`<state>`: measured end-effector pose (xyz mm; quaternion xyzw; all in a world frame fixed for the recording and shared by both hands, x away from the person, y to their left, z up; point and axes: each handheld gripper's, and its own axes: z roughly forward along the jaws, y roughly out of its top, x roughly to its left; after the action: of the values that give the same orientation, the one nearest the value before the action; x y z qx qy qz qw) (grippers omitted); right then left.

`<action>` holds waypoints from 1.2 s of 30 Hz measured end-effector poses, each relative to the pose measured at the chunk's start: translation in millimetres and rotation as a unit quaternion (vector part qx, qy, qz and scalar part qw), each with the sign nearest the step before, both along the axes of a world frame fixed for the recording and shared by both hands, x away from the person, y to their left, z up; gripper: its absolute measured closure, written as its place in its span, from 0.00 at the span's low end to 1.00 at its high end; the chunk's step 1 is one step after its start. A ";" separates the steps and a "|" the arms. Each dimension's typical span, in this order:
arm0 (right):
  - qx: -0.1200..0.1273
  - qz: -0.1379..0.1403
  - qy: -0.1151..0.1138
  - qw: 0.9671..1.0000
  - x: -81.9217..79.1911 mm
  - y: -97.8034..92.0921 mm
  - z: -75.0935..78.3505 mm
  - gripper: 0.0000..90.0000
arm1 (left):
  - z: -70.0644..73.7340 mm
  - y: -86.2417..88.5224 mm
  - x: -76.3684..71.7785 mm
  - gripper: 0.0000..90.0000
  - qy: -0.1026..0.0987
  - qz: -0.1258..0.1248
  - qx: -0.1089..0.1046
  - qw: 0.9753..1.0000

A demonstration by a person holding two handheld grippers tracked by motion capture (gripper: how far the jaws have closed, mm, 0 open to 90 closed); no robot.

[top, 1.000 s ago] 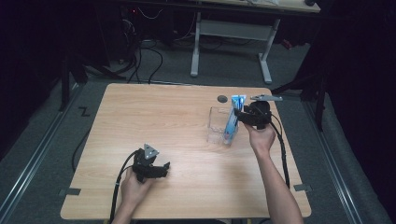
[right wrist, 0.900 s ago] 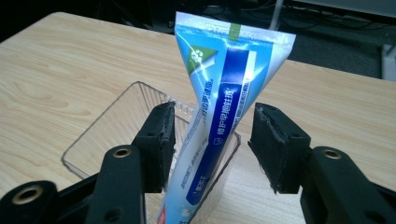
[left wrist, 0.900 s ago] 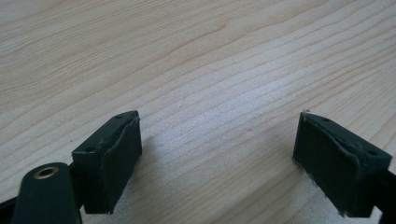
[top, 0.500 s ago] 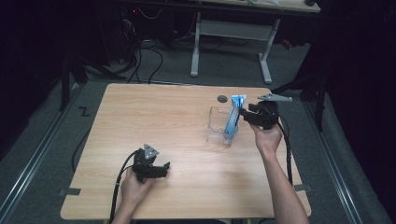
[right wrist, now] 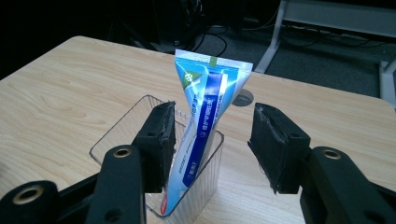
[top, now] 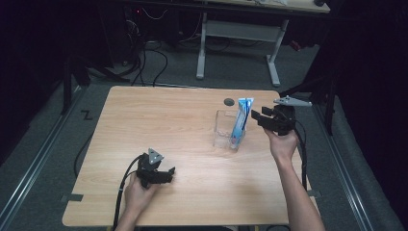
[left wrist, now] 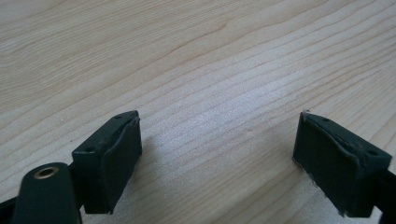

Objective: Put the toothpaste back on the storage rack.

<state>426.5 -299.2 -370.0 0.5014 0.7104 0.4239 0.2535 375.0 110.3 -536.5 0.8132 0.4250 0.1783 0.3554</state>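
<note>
Right gripper [top: 262, 119] is held up at the far right of the table [top: 159, 120], just beside the clear box [top: 226, 130]. Jaws are apart and hold nothing. In the right gripper view [right wrist: 212, 144] the tube [right wrist: 205, 116], white and blue with its flat crimped end up, stands in the gap between the two jaws but beyond them; neither pad touches it as far as can be seen. The tube leans in the box [right wrist: 154, 154], cap end down at the near corner, crimped end well above the rim and above the jaw tips. The left-hand jaw in that view overlaps the box's near rim; whether it touches the rim cannot be told. The right-hand jaw sits outside the box, over bare wood. Beyond the tube and the jaws, a round grey disc [right wrist: 243, 98] is set in the tabletop, partly hidden by the tube.

In the high view the tube [top: 240, 122] stands at the right side of the box, just ahead of the right jaw tips.

Left gripper [top: 166, 174] rests low at the near left of the table, well apart from the box. In the left gripper view [left wrist: 217, 163] its jaws are wide apart, with plain wood grain between and ahead of them. A hand grips each tool from behind.
</note>
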 end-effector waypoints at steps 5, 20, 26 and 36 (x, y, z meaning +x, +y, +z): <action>0.008 0.002 -0.010 1.000 -8.3 -5.9 1.7 0.56 | 0.0 0.0 0.0 0.17 0.000 0.000 0.000 1.000; 0.020 0.001 -0.014 1.000 -23.6 -18.6 -1.2 0.58 | 0.0 0.0 0.0 0.17 0.000 0.000 0.000 1.000; 0.023 0.002 -0.026 0.999 -32.5 -21.0 -2.5 0.59 | 0.0 0.0 0.0 0.17 0.000 0.000 0.000 1.000; 0.027 -0.002 -0.025 0.999 -42.8 -29.1 -10.9 0.60 | 0.0 0.0 0.0 0.17 0.000 0.000 0.000 1.000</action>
<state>383.8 -328.3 -380.9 0.4985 0.6911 0.4551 0.2586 375.0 110.2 -536.5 0.8130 0.4252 0.1784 0.3556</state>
